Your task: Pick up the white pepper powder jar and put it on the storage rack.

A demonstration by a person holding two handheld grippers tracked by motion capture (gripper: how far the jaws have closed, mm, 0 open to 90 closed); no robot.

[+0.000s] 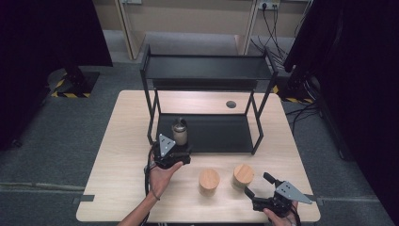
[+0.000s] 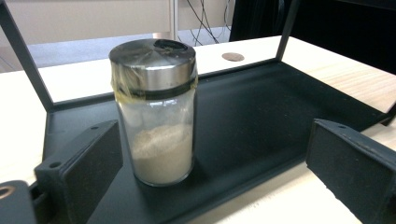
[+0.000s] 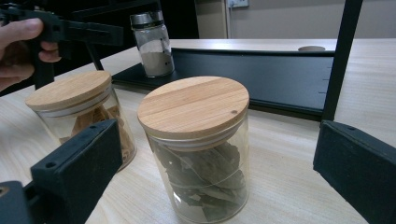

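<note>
Hiding shaker point(image 1: 179, 132) base, left claw point(image 1: 174, 151)

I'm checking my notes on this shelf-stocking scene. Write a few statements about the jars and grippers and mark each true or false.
1. The glass shaker jar with a metal lid stands upright on the black rack's lower shelf. True.
2. The left gripper is clamped on the shaker. False: its jaws stand open on either side of it.
3. Two glass jars with wooden lids, one beside the other, stand on the wooden table. True.
4. The right gripper holds a wooden-lidded jar in the air. False: it is open and the jar stands on the table.
5. The rack's top shelf holds a jar. False: it is bare.
</note>
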